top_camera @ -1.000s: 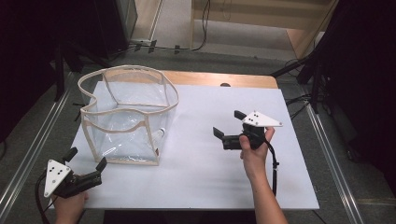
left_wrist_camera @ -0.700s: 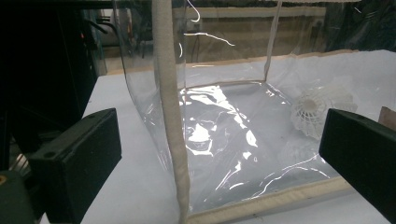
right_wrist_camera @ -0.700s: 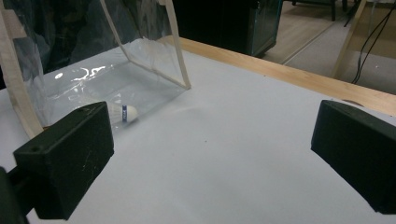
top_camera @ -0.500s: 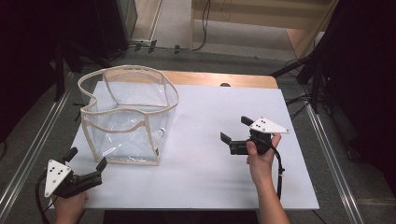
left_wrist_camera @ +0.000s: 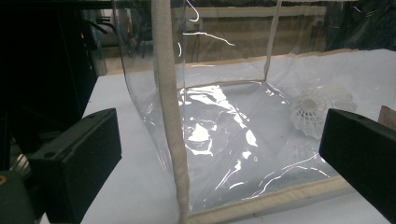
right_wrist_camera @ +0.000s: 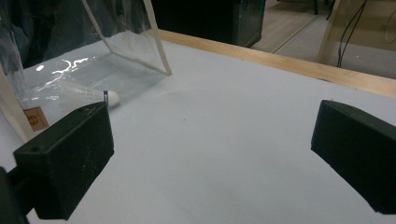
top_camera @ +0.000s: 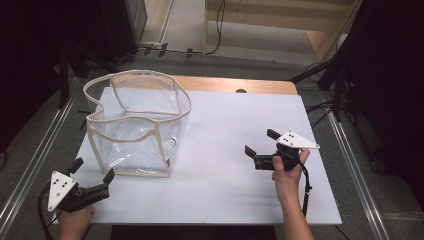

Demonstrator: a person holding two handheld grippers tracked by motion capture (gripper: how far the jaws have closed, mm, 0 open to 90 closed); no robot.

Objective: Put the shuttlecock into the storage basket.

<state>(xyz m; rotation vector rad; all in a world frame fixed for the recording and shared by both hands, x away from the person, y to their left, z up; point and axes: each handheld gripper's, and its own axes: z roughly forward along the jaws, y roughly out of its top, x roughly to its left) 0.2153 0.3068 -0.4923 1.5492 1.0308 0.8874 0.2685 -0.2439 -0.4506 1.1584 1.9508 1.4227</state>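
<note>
Shuttlecock (left_wrist_camera: 314,108) lies inside the clear bag (top_camera: 135,127) on the table (top_camera: 235,195). Left tongs (top_camera: 92,174) and right tongs (top_camera: 261,142) both gape, holding nothing.

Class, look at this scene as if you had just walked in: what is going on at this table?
A person stands at a white table with a two-jaw gripper in each hand. A clear plastic bag with beige trim stands open at the left, and a white shuttlecock lies by its lower edge; whether it is inside or just outside the bag is hard to tell. The left gripper sits near the bag's front corner, jaws open and holding nothing. The right gripper hovers out over bare table, also open and pointing toward the bag.
</note>
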